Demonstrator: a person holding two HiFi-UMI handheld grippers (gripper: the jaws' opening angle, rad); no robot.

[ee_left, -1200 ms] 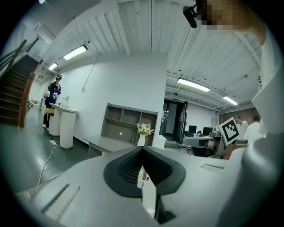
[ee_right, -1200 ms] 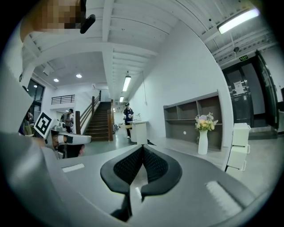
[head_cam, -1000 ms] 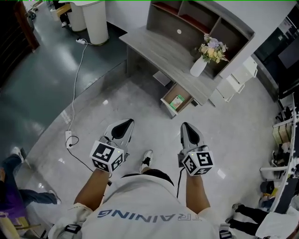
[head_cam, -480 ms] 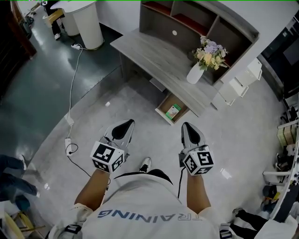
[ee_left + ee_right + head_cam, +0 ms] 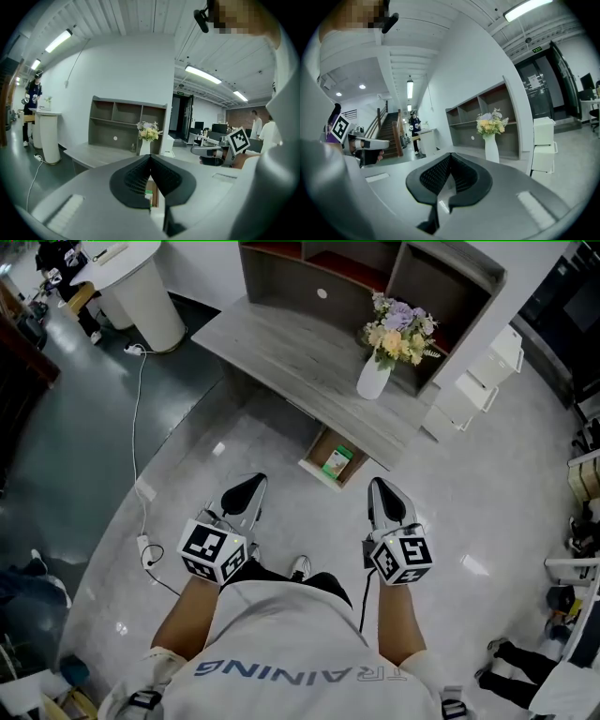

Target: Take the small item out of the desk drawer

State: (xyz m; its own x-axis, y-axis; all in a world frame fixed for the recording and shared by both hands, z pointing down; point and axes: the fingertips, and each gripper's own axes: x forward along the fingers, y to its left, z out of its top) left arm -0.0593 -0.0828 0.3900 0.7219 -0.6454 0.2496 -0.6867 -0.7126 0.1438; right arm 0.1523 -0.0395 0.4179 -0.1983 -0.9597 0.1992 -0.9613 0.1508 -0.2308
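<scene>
A grey wooden desk (image 5: 291, 343) with a shelf unit stands ahead of me. Under its front edge a drawer (image 5: 319, 468) is pulled open, and a small green item (image 5: 337, 461) lies inside it. Both grippers hang in the air over the floor, short of the drawer. My left gripper (image 5: 253, 481) is shut and holds nothing; it is left of and nearer than the drawer. My right gripper (image 5: 379, 484) is shut and empty too, to the drawer's right. In the left gripper view the green item (image 5: 148, 196) shows below the shut left gripper (image 5: 150, 157). The right gripper view shows the shut right gripper (image 5: 451, 155).
A white vase of flowers (image 5: 375, 376) stands on the desk's right end. A white drawer cabinet (image 5: 478, 381) is to the desk's right, a white round stand (image 5: 141, 287) to its left. A cable with a power strip (image 5: 142, 491) runs across the floor on the left.
The desk and open drawer have come closer and shifted left in the head view. Both grippers keep their place before the body and stay shut.
</scene>
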